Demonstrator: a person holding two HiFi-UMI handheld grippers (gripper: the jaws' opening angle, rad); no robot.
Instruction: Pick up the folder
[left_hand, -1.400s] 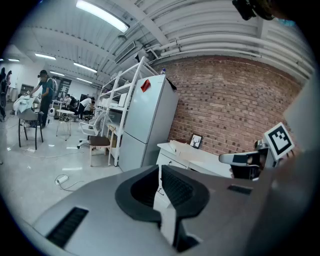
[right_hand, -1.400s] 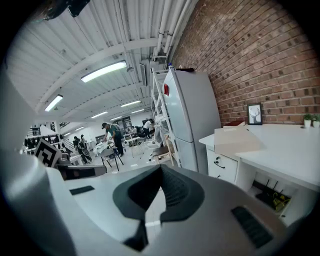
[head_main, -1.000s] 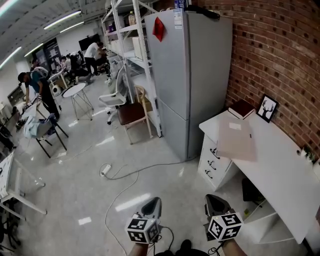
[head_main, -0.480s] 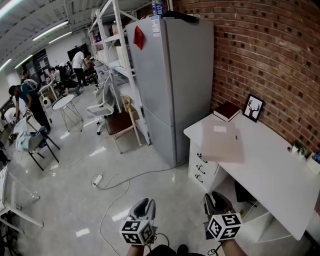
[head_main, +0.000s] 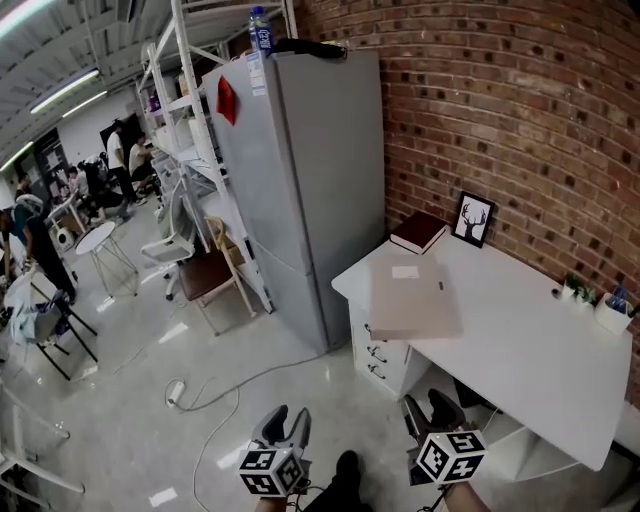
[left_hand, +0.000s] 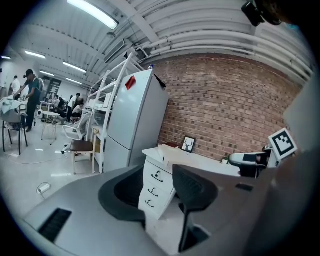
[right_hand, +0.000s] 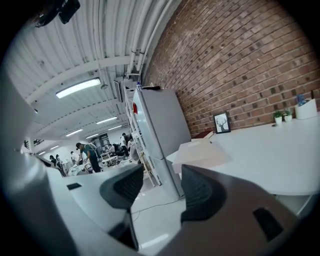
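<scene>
- Judging from the gap, approach stage: step squarely up to desk, toward its left end.
- Aim for folder, flat on that end near the front edge; well ahead of both grippers, out of reach, more in line with the right one.
- Opening under way on left gripper and right gripper, nothing between either pair of jaws; keep wide and level for the folder's edge.
</scene>
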